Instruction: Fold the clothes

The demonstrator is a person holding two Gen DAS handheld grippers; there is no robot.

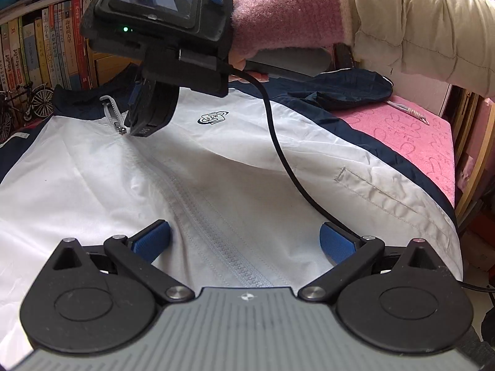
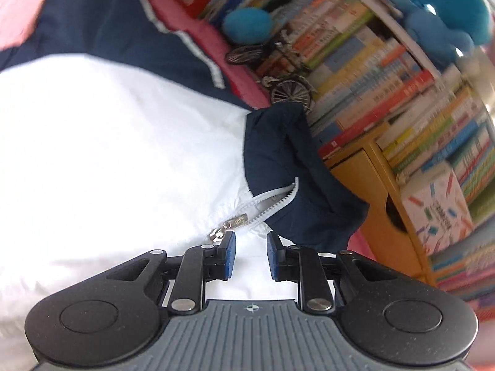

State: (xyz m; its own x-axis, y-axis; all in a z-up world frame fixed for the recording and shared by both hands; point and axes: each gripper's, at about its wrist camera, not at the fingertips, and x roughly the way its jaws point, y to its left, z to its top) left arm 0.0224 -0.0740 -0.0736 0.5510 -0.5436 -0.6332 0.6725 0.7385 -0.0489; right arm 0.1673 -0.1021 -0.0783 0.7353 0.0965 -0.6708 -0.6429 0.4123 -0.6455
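A white nylon jacket with navy blue sleeves and collar (image 1: 216, 167) lies spread front-up on a pink embossed bed cover (image 1: 411, 136), its pale zipper (image 1: 198, 204) running down the middle and a small dark oval logo (image 1: 213, 118) on the chest. The left gripper (image 1: 244, 242) hovers low over the lower part of the zipper with its blue pads (image 1: 151, 241) spread wide, nothing between them. The right gripper (image 2: 251, 255), held by a hand in a pink fuzzy glove (image 1: 284, 15) under a cream padded sleeve (image 1: 417, 27), points down at the neck of the jacket; its jaws stand narrow with a clear gap, and only white fabric shows behind that gap. The silver metal zipper pull (image 2: 227, 227) lies just beside its left pad (image 2: 229, 255), outside the jaws; whether they touch I cannot tell. The navy collar (image 2: 294, 167) is open just beyond. A black cable (image 1: 287, 160) trails from the right gripper across the jacket. Shelves of colourful books (image 2: 386, 86) and a small model bicycle (image 2: 278, 71) stand behind the bed
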